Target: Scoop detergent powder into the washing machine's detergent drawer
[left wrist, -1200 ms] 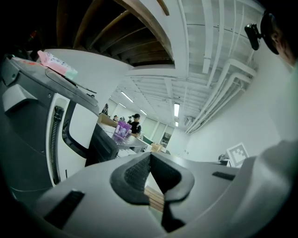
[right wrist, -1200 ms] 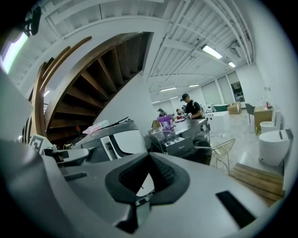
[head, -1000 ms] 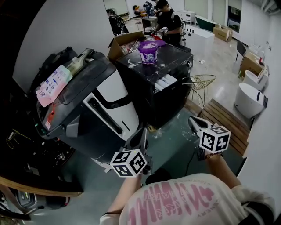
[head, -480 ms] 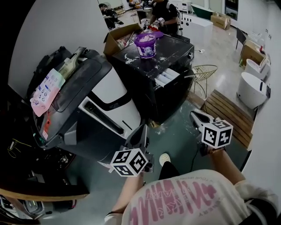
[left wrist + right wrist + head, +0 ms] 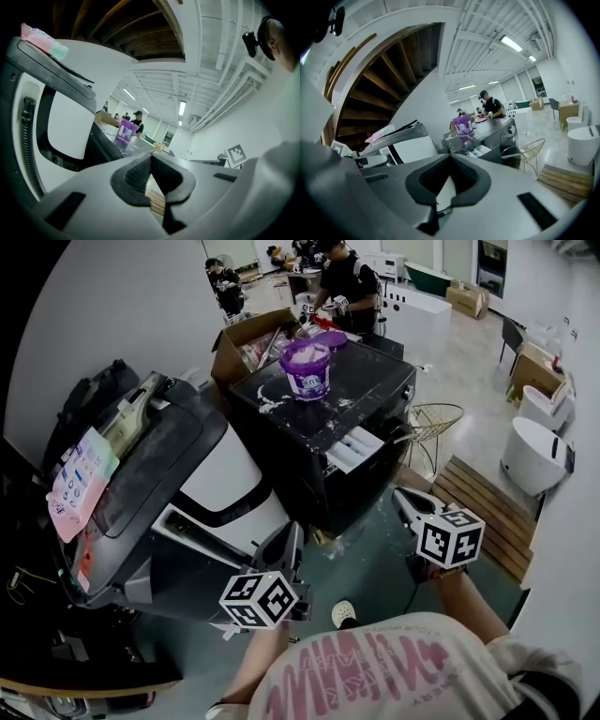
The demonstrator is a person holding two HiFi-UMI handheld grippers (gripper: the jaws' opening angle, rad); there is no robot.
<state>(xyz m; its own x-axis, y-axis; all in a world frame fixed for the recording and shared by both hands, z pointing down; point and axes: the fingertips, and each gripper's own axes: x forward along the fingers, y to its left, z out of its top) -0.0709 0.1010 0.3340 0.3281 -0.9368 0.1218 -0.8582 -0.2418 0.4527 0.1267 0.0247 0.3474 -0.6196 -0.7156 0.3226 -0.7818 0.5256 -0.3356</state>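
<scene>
- The left gripper (image 5: 290, 542) sits low in the head view, left of centre. Its marker cube (image 5: 258, 599) is nearest the camera, and its jaws are aimed up the frame at the white-and-grey machine (image 5: 230, 470).
- A bare forearm (image 5: 253, 667) runs from that gripper down to the bottom edge.
- In the left gripper view, the jaw tips meet with nothing between them, so it is closed and empty.
- The right gripper (image 5: 405, 500) is held out at lower right, with its cube (image 5: 451, 537) above the wrist. Its jaws point up and left towards the front of the black washing machine (image 5: 309, 460).
- In the right gripper view, the pads are pressed together and hold nothing.
- Both grippers hang over the floor, well apart from the washing machine.
- The purple detergent tub (image 5: 307, 368) stands upright on the washing machine's top, at upper centre of the head view.
- The detergent drawer (image 5: 353, 449) is pulled out of the machine's front, just right of centre, and its white compartments are showing.
- The tub carries a white label, but the print is too small to read.
- The shirt (image 5: 394, 676) at the bottom edge has large pink lettering that cannot be made out.
- A pink-and-green printed packet (image 5: 80, 479) lies on the dark lid at the left, and its text is illegible.
- Each cube bears black-and-white square markers.
</scene>
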